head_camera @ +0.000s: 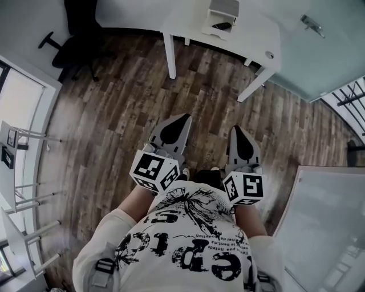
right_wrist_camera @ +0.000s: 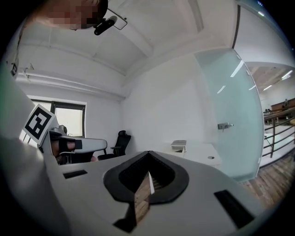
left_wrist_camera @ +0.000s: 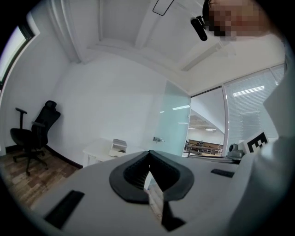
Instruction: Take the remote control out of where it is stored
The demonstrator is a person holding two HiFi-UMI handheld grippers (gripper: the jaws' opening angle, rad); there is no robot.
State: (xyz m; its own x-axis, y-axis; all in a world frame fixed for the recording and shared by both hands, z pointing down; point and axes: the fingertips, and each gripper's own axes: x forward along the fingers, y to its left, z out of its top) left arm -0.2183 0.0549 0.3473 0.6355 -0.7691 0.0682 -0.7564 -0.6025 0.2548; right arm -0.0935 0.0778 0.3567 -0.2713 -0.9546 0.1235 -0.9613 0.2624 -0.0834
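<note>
A white table (head_camera: 251,34) stands far ahead across the room. On it is a small white storage rack (head_camera: 221,16) with a dark remote control (head_camera: 222,25) lying in its lower tray. My left gripper (head_camera: 185,117) and right gripper (head_camera: 236,128) are held close to the person's body, over the floor and pointing towards the table. Both are shut with nothing between the jaws, and both are far from the rack. The left gripper view shows the left gripper (left_wrist_camera: 149,154) and the rack (left_wrist_camera: 119,147) small and distant. The right gripper view shows the right gripper (right_wrist_camera: 148,154) and the same rack (right_wrist_camera: 179,146).
Wooden floor (head_camera: 114,114) lies between me and the table. A black office chair (head_camera: 77,40) stands at the far left. A frosted glass door with a handle (head_camera: 312,24) is at the far right. A white board (head_camera: 325,228) lies at my right and white frames (head_camera: 17,188) at my left.
</note>
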